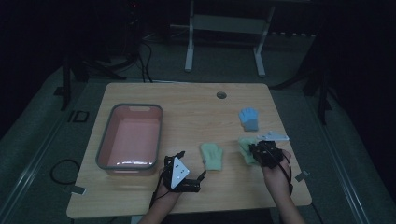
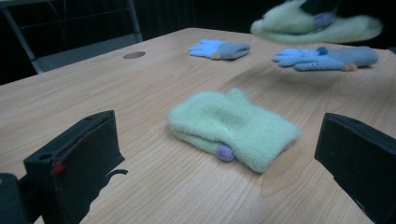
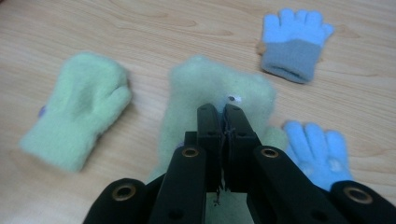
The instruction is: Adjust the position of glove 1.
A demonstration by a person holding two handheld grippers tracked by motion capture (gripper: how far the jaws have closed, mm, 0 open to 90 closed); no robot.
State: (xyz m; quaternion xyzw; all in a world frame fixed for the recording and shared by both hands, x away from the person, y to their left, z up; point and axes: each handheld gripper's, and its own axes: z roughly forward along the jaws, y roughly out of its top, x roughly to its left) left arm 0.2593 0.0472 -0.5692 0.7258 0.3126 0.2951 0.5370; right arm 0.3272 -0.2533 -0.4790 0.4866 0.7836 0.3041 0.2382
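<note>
My right gripper is shut on a pale green mitten, pinching its fabric and holding it just off the table; in the high view that gripper sits at the right with the mitten hanging from it. A second green mitten lies flat in the middle of the table. My left gripper rests low near the front edge, open, and that mitten lies a little beyond its jaws. The lifted mitten hangs blurred at the upper right of the left gripper view.
A pink basin with a grey rim stands at the table's left. One blue glove lies farther back and another lies beside the lifted mitten. A cable hole is near the far edge.
</note>
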